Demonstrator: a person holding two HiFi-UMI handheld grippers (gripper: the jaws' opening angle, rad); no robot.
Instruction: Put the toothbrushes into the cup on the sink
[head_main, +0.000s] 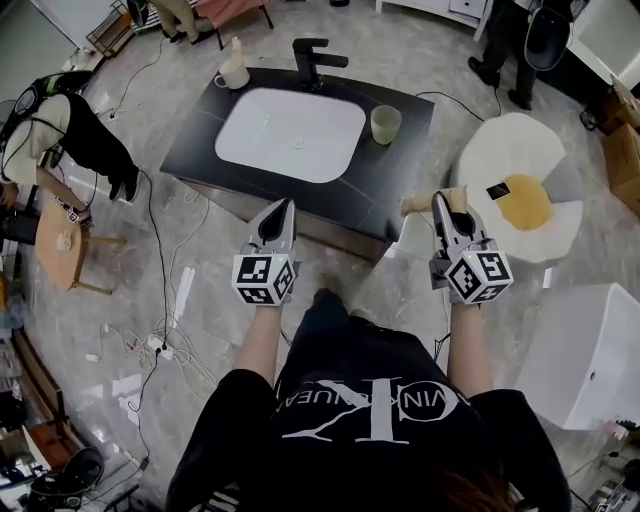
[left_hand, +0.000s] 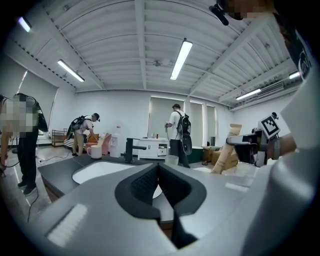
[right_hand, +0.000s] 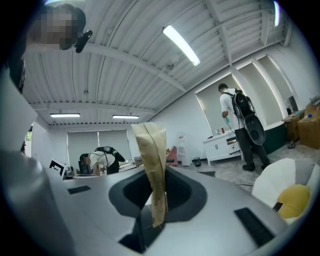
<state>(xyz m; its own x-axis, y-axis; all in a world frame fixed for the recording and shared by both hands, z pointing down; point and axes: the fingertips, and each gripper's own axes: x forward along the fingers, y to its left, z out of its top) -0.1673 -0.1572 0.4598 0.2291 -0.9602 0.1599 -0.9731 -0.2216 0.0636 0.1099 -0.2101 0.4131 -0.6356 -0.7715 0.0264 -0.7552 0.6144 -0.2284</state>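
1. Right gripper (head_main: 441, 200) is clenched on a tan paper-wrapped toothbrush (right_hand: 152, 165), which stands upright between its jaws.
2. Left gripper (head_main: 284, 206) has its jaws pressed together, with nothing between them.
3. Left gripper sits at the near edge of the black sink counter (head_main: 195, 145), and the right one is just off its near right corner.
4. Pale green cup (head_main: 385, 124) stands on the counter's far right, just beside the white rounded basin (head_main: 290, 135) and well apart from the toothbrush.

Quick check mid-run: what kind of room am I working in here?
Probably a lab or demo room, not a real bathroom: the sink counter stands alone on an open floor, cables trail across that floor, and other people wearing backpacks work nearby.
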